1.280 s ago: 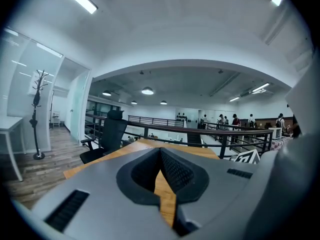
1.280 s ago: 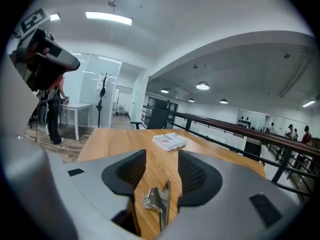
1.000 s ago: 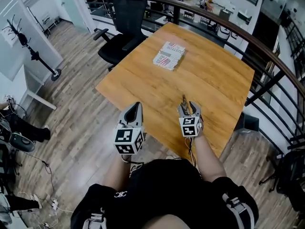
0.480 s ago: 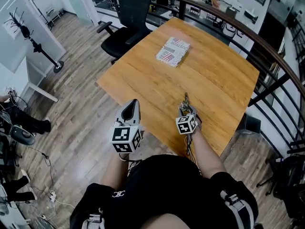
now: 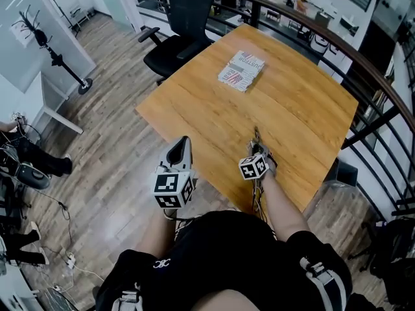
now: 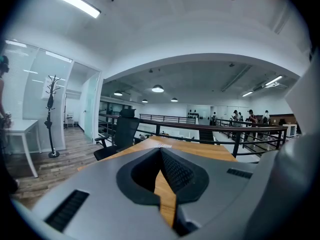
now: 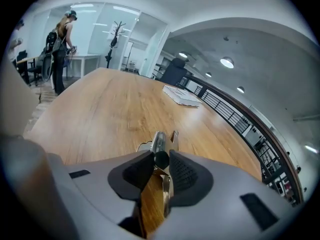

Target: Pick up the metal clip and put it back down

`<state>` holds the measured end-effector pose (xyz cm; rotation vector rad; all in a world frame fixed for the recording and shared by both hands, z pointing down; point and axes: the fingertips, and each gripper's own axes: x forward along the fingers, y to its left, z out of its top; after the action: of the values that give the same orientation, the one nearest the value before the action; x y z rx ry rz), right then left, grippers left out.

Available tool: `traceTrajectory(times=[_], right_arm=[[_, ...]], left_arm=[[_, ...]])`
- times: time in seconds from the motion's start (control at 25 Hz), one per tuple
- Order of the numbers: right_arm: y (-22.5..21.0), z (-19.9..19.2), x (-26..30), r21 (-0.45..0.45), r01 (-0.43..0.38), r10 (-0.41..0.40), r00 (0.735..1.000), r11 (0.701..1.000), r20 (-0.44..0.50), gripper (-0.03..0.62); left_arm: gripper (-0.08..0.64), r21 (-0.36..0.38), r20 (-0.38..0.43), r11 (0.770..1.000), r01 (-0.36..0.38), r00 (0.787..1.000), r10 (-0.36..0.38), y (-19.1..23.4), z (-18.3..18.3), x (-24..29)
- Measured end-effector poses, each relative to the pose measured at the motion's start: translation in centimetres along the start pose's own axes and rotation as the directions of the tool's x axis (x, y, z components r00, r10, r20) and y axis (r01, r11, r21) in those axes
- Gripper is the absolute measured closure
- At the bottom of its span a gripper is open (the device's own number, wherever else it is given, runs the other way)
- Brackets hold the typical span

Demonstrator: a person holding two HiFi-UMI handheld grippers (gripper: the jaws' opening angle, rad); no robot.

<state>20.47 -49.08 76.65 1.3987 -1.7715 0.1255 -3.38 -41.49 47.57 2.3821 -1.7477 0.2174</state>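
Note:
The metal clip (image 7: 159,143) lies on the wooden table (image 5: 292,102) near its front edge, a thin silver piece with a dark round part. My right gripper (image 7: 161,158) is low over it and its jaws are closing, with both pads touching the clip's dark part. In the head view the clip (image 5: 257,137) pokes out just ahead of the right gripper (image 5: 259,150). My left gripper (image 5: 183,142) hangs off the table's left front edge over the floor, shut and empty; the left gripper view shows its pads (image 6: 172,171) meeting at the tips.
A striped booklet (image 5: 242,70) lies at the table's far side, also in the right gripper view (image 7: 181,95). A black office chair (image 5: 185,21) stands beyond the far left corner. A dark railing (image 5: 363,63) curves along the right. A coat stand (image 5: 55,60) is on the floor at the left.
The right gripper's jaws have narrowed from wide open to touching the clip. The head camera has shifted slightly; the left gripper has held its place.

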Motion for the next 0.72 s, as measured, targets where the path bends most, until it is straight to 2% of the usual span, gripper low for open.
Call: traceTrajectory(times=[0.36,0.52,0.72], right_arm=[[-1.1,0.3,-1.6,-0.018,0.050,-0.050,0.998,0.999,0.030,0.506],[-1.6,1.5,-3.2,-0.045,0.082,-0.078,0.994,0.996,0.082,0.509],[-3.3,3.7,-5.4,-0.036,0.114,-0.107,0.980,0.993,0.166,0.512]], left_arm=[[0.548,0.002,-0.005,1.000,0.002,1.000,-0.002,-0.6,-0.2,-0.3],[0.548,-0.002,-0.009,1.000,0.007,1.000,-0.007,-0.6,-0.5,-0.8],[0.548,0.001,-0.003,1.000,0.031,1.000,-0.031,-1.3,-0.3,-0.9]])
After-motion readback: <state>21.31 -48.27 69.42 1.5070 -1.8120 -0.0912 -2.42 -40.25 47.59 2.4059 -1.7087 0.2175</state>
